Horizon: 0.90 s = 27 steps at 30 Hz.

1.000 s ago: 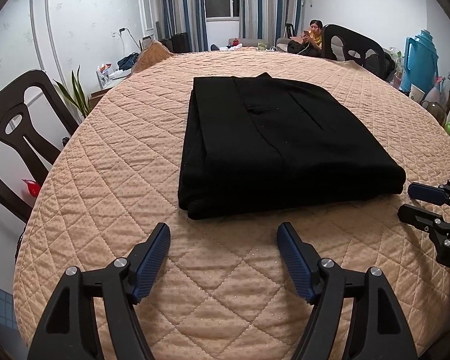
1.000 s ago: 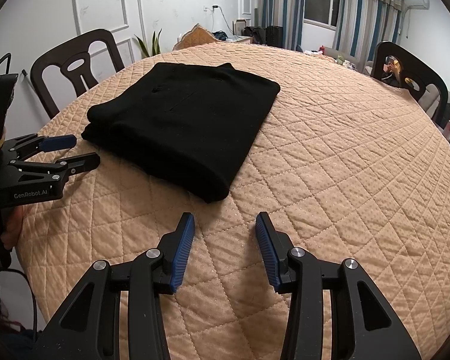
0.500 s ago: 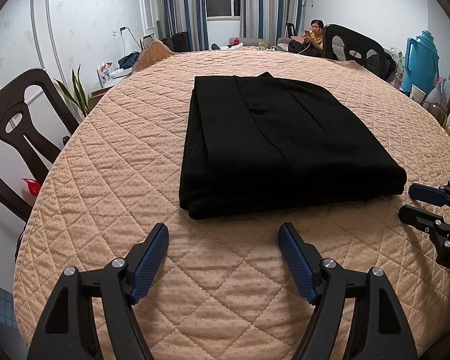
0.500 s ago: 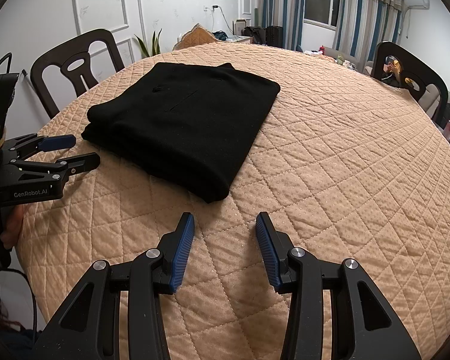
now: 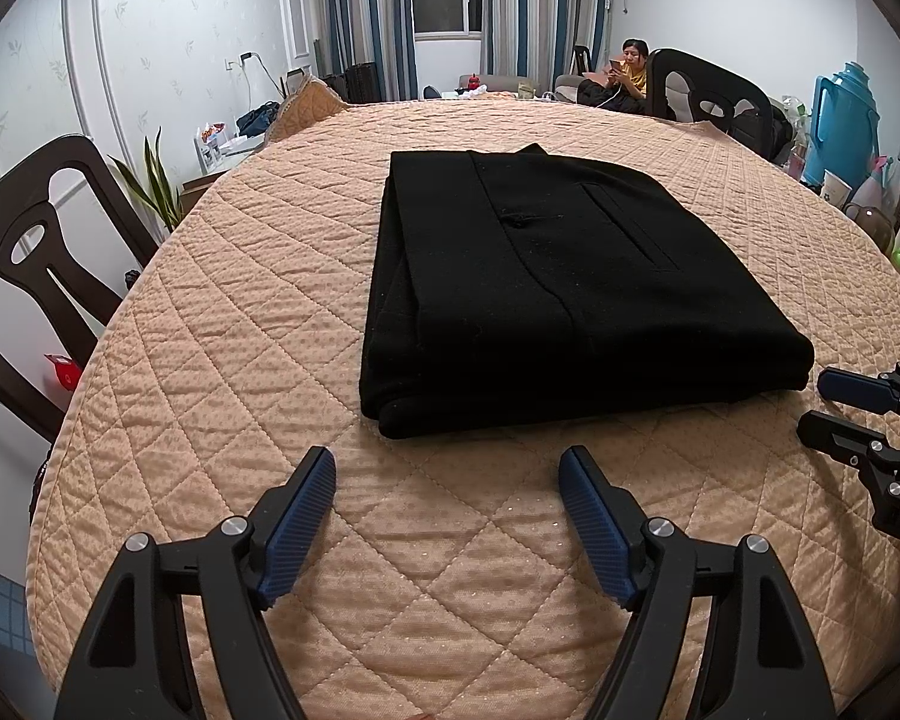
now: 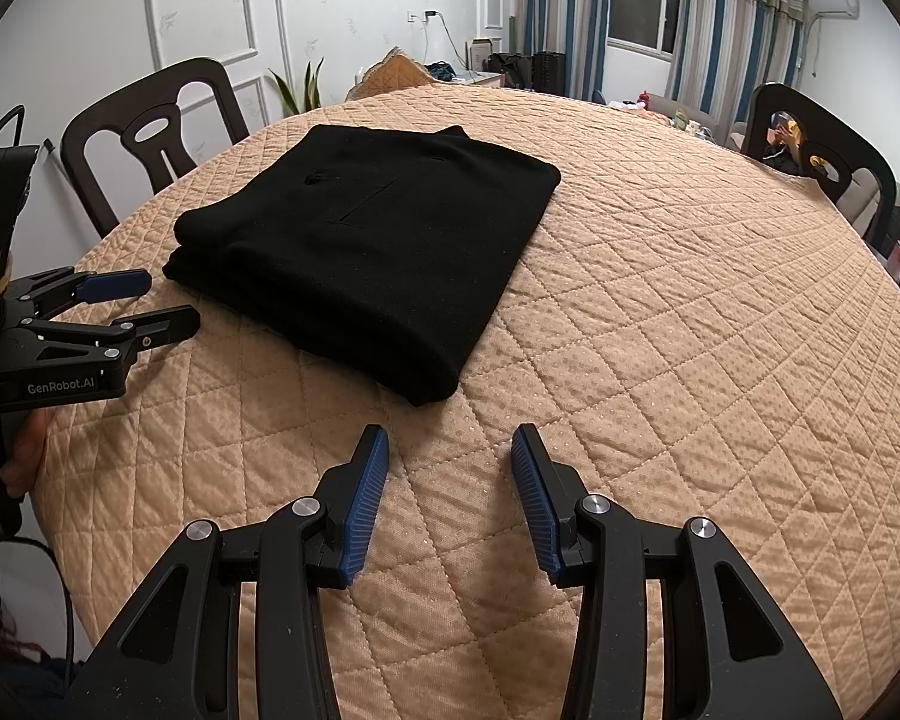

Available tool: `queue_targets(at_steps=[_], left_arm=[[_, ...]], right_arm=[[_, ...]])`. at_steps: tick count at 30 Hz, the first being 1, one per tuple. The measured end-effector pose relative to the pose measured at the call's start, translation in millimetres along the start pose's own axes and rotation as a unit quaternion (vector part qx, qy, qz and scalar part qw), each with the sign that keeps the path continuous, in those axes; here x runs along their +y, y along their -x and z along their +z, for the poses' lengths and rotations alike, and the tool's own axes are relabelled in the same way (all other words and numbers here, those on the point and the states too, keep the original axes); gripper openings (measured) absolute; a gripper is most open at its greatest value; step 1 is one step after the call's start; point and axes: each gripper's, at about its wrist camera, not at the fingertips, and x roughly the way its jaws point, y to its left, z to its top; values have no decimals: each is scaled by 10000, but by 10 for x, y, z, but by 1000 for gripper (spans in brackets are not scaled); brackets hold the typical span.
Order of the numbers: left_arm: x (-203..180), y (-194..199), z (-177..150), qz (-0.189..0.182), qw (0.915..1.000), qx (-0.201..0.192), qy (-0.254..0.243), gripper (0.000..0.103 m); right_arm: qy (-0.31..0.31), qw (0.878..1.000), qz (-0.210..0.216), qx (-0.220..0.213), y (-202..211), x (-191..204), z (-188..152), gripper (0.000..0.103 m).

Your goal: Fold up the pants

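Observation:
Black pants (image 5: 558, 288) lie folded into a thick rectangle on the round table's quilted peach cover (image 5: 222, 360); the same pile shows in the right wrist view as pants (image 6: 378, 240). My left gripper (image 5: 447, 468) hovers open just short of the pile's near edge, nothing between its blue pads. My right gripper (image 6: 450, 450) is open too, a little short of the pile's near right corner, and empty. The right gripper (image 5: 834, 402) shows at the left wrist view's right edge, and the left gripper (image 6: 150, 303) at the right wrist view's left edge.
Dark wooden chairs stand around the table: a chair (image 5: 36, 264) at the left, a chair (image 5: 708, 96) at the far side. A person (image 5: 627, 75) sits beyond on a sofa. A blue thermos (image 5: 843, 120) and small items crowd the right. A hand (image 6: 21, 450) holds the left gripper's handle.
The left gripper's jaws have spread very slightly wider. Both hands and the folded pants stay where they were.

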Motion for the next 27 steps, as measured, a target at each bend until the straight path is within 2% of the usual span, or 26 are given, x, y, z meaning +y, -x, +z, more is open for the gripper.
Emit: queue_targets(at_steps=[27], left_arm=[[20, -18, -10, 29, 10000, 54, 67, 84]], right_arm=[[-4, 10000, 2, 0, 1, -3, 0, 44]])
